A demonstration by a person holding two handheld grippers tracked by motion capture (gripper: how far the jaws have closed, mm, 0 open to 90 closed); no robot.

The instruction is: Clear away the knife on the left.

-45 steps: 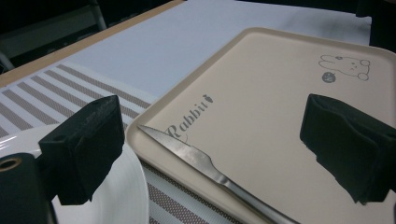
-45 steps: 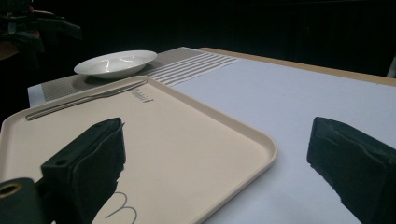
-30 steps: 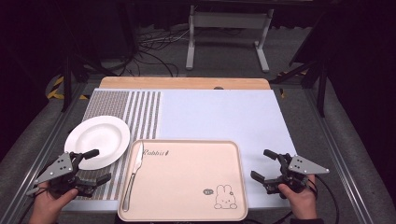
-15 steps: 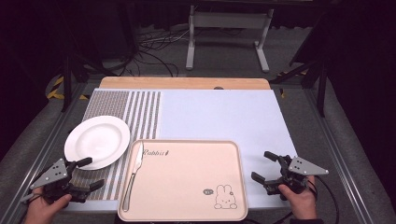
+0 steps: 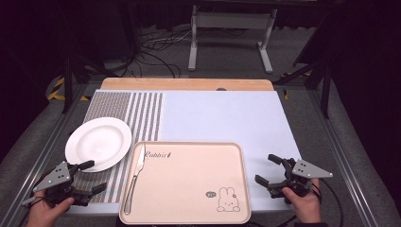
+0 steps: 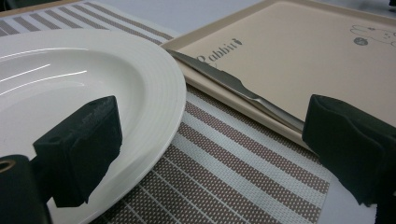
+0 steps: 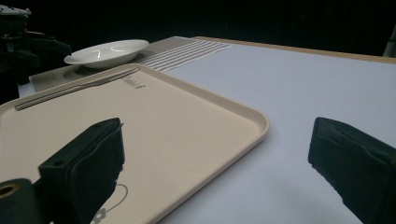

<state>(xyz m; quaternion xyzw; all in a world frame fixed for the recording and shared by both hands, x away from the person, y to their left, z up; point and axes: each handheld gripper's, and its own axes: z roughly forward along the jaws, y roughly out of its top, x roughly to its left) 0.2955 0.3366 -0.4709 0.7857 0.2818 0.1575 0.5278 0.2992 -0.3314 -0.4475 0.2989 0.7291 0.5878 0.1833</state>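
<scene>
A white plate (image 5: 98, 143) lies on the striped placemat (image 5: 124, 116) at the left. A beige tray (image 5: 189, 182) with a rabbit print sits at the table's front middle, a metal knife (image 5: 134, 177) along its left edge. My left gripper (image 5: 92, 176) stands open at the front left, one jaw over the plate's near rim (image 6: 154, 121), the other toward the tray and knife (image 6: 243, 91). At the front right my right gripper (image 5: 266, 169) is open and holds nothing, its jaws astride the tray's right corner (image 7: 243, 126).
A pale blue mat (image 5: 222, 118) covers the table's middle and right. A wooden strip (image 5: 187, 84) runs along the far edge. Metal rails flank the table, and a stand (image 5: 229, 28) and cables lie on the floor beyond.
My left gripper has drawn back toward the front left, away from the plate's near edge. The right gripper has hardly moved.
</scene>
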